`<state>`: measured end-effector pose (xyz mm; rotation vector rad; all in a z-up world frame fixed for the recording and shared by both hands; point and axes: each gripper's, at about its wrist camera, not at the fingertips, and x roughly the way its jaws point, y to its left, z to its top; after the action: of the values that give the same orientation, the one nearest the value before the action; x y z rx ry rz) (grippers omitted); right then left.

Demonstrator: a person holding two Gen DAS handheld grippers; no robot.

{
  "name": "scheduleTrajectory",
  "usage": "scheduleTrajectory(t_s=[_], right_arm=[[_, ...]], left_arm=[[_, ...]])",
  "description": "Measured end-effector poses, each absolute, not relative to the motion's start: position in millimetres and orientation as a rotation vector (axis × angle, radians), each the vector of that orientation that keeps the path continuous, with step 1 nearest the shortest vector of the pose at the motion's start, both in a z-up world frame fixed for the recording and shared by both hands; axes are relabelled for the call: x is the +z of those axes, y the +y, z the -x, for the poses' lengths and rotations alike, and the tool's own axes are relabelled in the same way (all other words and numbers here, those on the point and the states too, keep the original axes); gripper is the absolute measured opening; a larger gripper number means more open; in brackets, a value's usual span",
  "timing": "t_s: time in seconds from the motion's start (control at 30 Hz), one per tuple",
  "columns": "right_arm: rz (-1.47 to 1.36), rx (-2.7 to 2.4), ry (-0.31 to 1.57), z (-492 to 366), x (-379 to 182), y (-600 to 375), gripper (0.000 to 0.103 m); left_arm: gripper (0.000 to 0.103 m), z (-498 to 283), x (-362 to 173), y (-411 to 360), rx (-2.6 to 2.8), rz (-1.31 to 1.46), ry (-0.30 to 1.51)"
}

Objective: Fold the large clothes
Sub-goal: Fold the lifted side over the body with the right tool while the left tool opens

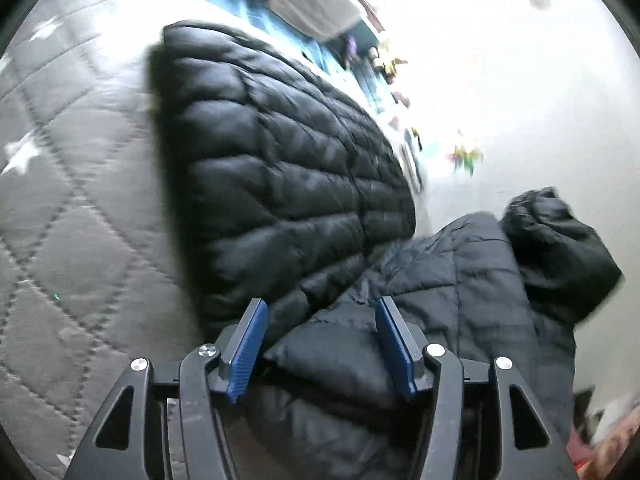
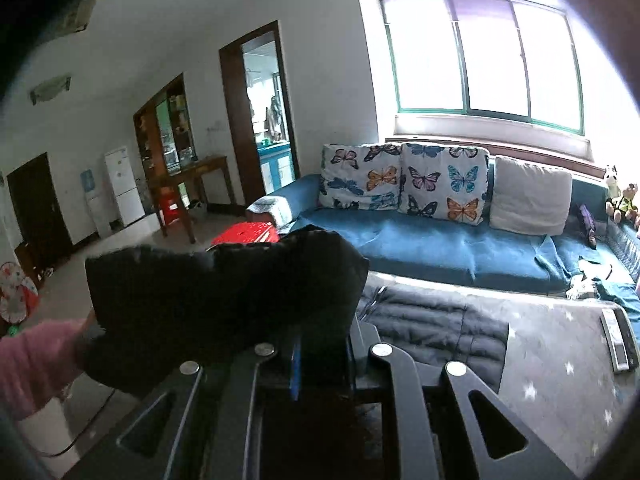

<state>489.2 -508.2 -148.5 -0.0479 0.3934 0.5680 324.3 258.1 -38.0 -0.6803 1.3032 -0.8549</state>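
2 blue pads [image 1: 245,346] of the left gripper [image 1: 320,344] stand apart, a fold of the black quilted jacket [image 1: 280,168] lying loose between them, untouched. The right gripper [image 2: 320,356] is clamped nearly shut on another black part of the jacket [image 2: 224,300], lifted in front of its camera. The rest lies spread on the grey star-patterned quilt [image 1: 72,168], with a blue sofa [image 2: 420,248] beyond.

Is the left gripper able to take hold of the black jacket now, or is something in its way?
Probably yes. The left gripper stands open, and a fold of the black jacket already lies between its blue pads, with nothing between them. The right gripper is shut on another part.
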Motion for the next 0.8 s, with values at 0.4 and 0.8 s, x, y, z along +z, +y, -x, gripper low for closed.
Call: scheduleTrajectory(t_s=[0.4,0.8], right_arm=[[0.027,0.505,0.521,-621.1,-187.9,-494.5,0.018],[-0.081,0.411,0.814,-686.9,-244.7,-504.9,0.018]], left_arm=[[0.061,-335.6,-4.3,343.3,-0.529,0.797,1.096],[0.061,-314.8,88.0,296.1,-0.508,0.569,0.927]])
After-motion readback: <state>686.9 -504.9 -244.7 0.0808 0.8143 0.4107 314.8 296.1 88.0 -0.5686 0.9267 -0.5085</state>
